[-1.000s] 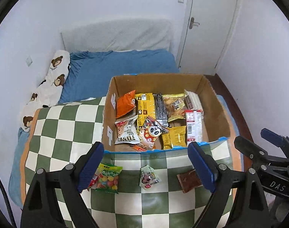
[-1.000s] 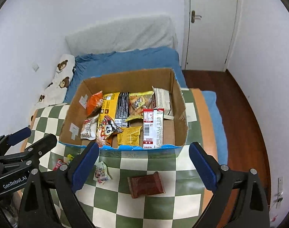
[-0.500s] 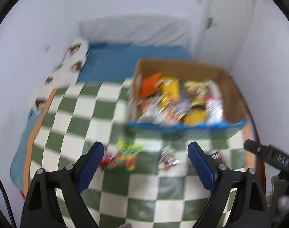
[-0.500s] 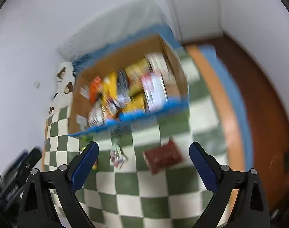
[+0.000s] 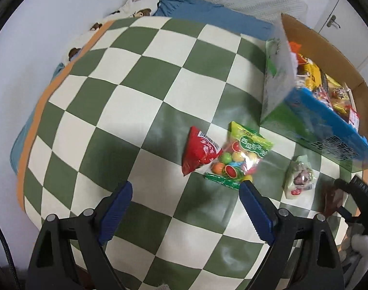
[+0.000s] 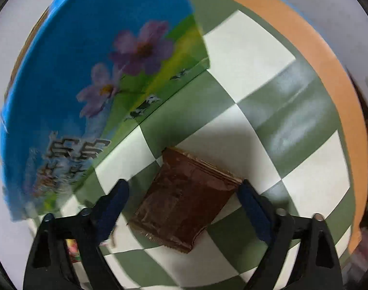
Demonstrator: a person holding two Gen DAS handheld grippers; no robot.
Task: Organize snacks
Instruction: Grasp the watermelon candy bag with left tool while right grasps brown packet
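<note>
Snacks lie loose on the green-and-white checked cloth (image 5: 140,101). My left gripper (image 5: 185,186) is open and empty, just in front of a red packet (image 5: 199,152) and a green bag of coloured candies (image 5: 239,157). The bag's lower corner is near the right fingertip. A small pale packet (image 5: 298,175) lies further right. My right gripper (image 6: 183,183) points down over a brown packet (image 6: 184,200), which lies between its closing jaws. The left pad is still clear of the packet. The right pad is at its corner.
The cardboard snack box (image 5: 329,130), blue and green outside, stands at the right and holds several packets. In the right wrist view its printed wall (image 6: 87,77) rises just left of the gripper. An orange cloth border (image 6: 329,72) marks the bed's edge. A bear-print pillow (image 5: 135,2) lies far back.
Both grippers have dropped from high above the box to just over the cloth. The left swung left over the candy packets. The right came down around the brown packet.
</note>
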